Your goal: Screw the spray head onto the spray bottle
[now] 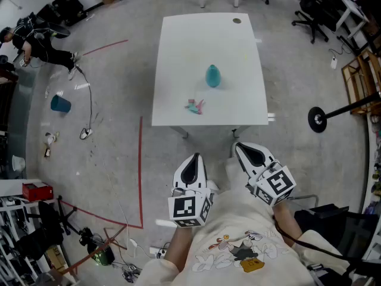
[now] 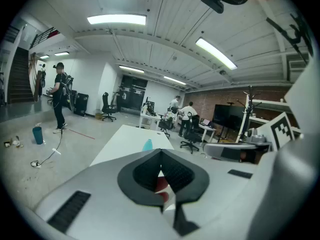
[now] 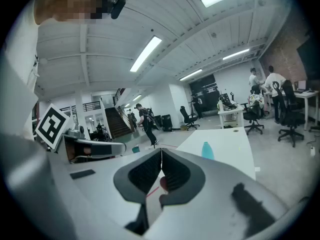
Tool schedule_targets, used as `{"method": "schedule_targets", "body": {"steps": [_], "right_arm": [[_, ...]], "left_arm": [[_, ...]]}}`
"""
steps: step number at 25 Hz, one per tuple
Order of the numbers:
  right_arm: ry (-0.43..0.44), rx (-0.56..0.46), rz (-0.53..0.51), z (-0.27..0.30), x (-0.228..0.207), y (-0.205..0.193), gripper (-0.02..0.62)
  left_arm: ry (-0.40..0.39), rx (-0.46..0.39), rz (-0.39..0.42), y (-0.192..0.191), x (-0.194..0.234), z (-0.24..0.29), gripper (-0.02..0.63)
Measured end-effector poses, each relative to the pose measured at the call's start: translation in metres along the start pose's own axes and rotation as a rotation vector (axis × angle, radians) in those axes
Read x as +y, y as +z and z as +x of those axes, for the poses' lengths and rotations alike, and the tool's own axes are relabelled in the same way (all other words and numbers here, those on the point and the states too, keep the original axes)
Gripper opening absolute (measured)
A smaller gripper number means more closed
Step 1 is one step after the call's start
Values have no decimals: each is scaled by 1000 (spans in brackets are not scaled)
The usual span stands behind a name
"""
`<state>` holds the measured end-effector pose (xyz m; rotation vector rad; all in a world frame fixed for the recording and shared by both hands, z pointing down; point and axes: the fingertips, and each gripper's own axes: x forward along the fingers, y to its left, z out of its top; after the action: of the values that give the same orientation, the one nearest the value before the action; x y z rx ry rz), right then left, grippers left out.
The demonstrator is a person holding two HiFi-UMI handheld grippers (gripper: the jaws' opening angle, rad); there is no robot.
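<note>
Currently my left gripper (image 1: 191,159) and right gripper (image 1: 242,149) are shut, empty; spray head (image 1: 195,106) lies ahead, nearer left, spray bottle (image 1: 213,75) beyond.

Long white ceiling lamps (image 2: 117,19) lit the room brightly and glared. The flat white table top (image 1: 202,46) looked pale, with faint shadows. Both gripper views curved, with dark corners; the grey left gripper (image 2: 161,154) looked soft.

Table (image 1: 178,52), smooth matt white top; spray bottle (image 1: 213,76), smooth teal plastic; spray head (image 1: 195,106), pink-teal plastic; floor (image 1: 119,112), scuffed grey concrete; left gripper (image 1: 193,157) and right gripper (image 1: 239,146), matt grey plastic, ribbed black pads (image 2: 146,172).
</note>
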<state>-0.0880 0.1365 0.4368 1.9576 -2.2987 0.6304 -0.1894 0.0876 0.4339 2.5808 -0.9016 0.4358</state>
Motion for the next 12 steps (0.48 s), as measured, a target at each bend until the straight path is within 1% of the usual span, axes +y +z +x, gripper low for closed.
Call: {"method": "schedule_targets", "body": {"steps": [2, 6, 9, 12], "right_arm": [[26, -10, -10, 16, -23, 9, 6], [77, -12, -59, 47, -75, 30, 6], [134, -13, -68, 58, -101, 42, 6], [198, -3, -116, 67, -128, 49, 6]], "left_arm": [[36, -12, 6, 15, 4, 28, 8], [82, -51, 28, 41, 1, 84, 8], [119, -40, 39, 47, -4, 115, 8], [136, -46, 50, 59, -17, 149, 8]]}}
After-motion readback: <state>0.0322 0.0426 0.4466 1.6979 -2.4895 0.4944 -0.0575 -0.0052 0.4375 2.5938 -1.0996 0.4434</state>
